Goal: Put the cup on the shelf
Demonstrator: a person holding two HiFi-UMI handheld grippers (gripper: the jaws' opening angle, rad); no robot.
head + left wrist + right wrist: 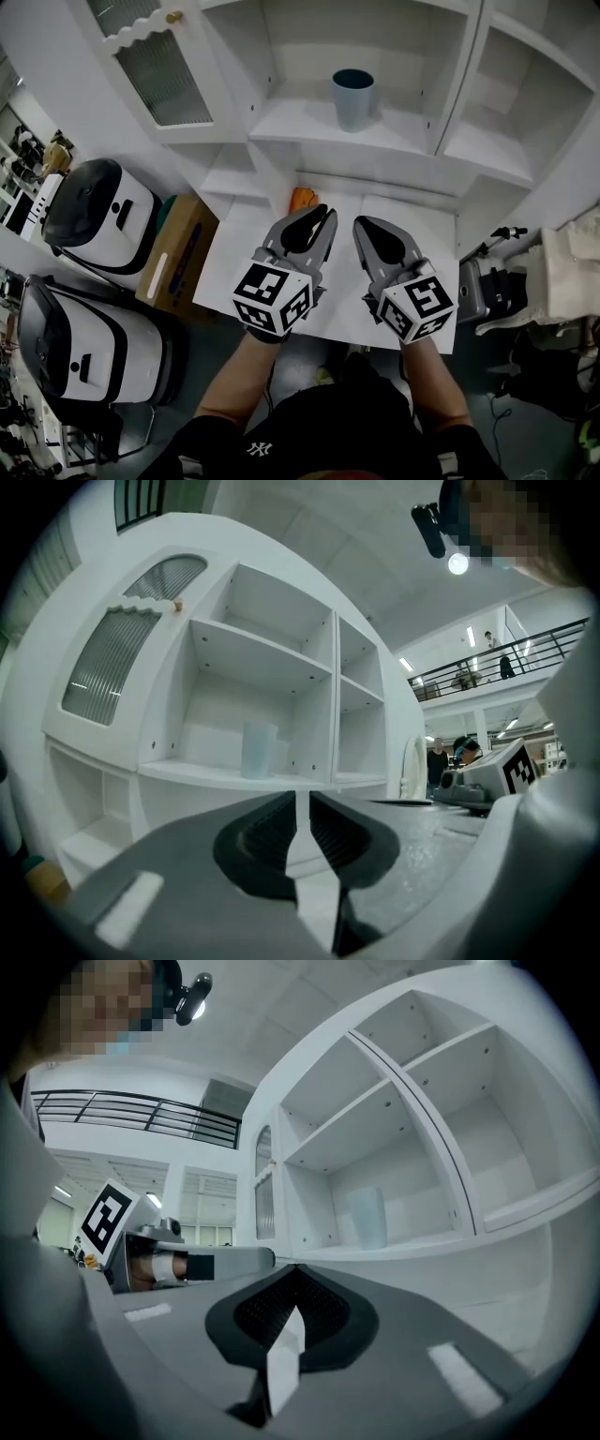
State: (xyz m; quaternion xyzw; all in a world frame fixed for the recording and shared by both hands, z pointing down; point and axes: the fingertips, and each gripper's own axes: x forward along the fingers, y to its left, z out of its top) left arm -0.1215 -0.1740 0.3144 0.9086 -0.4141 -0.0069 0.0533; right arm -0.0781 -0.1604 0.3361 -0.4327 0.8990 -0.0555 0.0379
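A pale blue-grey cup [353, 98] stands upright on the middle shelf [309, 127] of a white cabinet; it also shows as a pale cup [260, 750] in the left gripper view and as a cup [367, 1218] in the right gripper view. Both grippers hover side by side over the white tabletop [394, 211], well short of the cup. My left gripper [325, 216] [302, 794] is shut, with only a thin slit between its jaws and nothing in them. The right gripper [361, 225] [295, 1267] is shut too, tips touching, empty.
An orange object [302, 199] lies at the table's back edge, just ahead of the left gripper. A glass cabinet door [159, 70] hangs open at upper left. Two white-and-black appliances [98, 211] [89, 347] and a cardboard box [178, 253] stand left; a grey device [473, 291] sits right.
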